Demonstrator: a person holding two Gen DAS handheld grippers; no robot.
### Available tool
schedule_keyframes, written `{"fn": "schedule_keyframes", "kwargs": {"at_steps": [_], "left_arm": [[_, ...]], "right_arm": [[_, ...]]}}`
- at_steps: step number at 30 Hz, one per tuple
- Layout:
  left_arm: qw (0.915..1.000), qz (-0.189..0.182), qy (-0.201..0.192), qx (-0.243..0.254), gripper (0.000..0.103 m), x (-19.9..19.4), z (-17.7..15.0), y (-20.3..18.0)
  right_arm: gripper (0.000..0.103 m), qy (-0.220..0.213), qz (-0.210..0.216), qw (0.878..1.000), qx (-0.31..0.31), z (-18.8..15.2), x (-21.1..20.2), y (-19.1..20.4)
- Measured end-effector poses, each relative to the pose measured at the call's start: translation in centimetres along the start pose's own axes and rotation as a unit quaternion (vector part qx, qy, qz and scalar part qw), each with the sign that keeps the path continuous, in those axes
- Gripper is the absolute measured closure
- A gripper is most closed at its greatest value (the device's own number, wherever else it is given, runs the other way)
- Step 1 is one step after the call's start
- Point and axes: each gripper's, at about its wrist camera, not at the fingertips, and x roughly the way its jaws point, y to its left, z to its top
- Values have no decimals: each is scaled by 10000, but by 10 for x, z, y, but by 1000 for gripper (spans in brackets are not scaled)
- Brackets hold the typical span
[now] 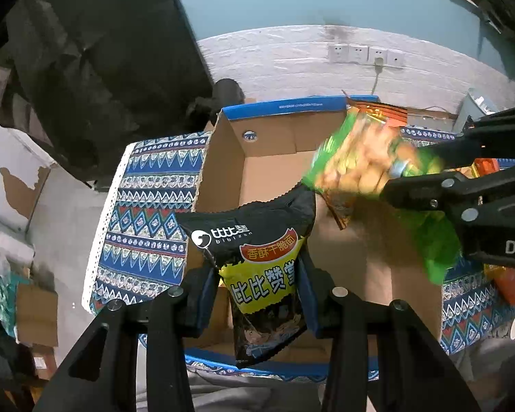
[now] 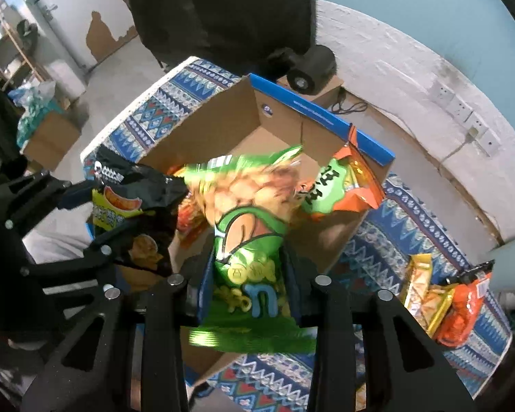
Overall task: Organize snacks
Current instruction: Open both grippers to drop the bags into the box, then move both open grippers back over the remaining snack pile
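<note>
My left gripper (image 1: 257,295) is shut on a black and yellow snack bag (image 1: 261,257) and holds it over the near part of the open cardboard box (image 1: 271,144). My right gripper (image 2: 249,281) is shut on a green snack bag (image 2: 247,240) and holds it above the box (image 2: 209,127). The right gripper (image 1: 398,178) also shows in the left wrist view with the blurred green bag (image 1: 360,161). The left gripper (image 2: 96,213) with the black bag (image 2: 137,206) shows in the right wrist view. An orange and green bag (image 2: 340,185) leans against the box's right wall.
The box stands on a blue patterned tablecloth (image 1: 147,213). Yellow packs (image 2: 422,285) and an orange bag (image 2: 463,309) lie on the cloth right of the box. A black camera (image 2: 309,72) stands behind the box. Wall sockets (image 1: 364,53) are on the far wall.
</note>
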Motion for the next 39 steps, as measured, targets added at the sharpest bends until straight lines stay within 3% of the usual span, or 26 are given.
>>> {"fn": "schedule_keyframes", "kwargs": {"at_steps": [2, 5, 6, 14, 21, 25, 39], "left_arm": [[10000, 37, 28, 3, 59, 1, 0, -1], [10000, 5, 57, -33, 38, 1, 0, -2], [10000, -40, 40, -46, 36, 0, 0, -1], [9994, -355, 14, -4, 30, -6, 6, -18], [9990, -394, 66, 205, 30, -6, 9, -43], [9979, -576, 140, 280, 30, -8, 11, -60], [9925, -933, 316, 727, 28, -12, 21, -133]], "right_arm": [[54, -46, -7, 10000, 25, 1, -1, -2], [48, -134, -48, 9999, 68, -2, -7, -7], [47, -142, -52, 9998, 86, -3, -8, -9], [42, -143, -290, 9992, 215, -24, -21, -38], [40, -152, -421, 9982, 405, -52, -38, -69], [35, -247, -605, 9966, 503, -67, -50, -86], [33, -294, -896, 9897, 1074, -130, -82, -158]]}}
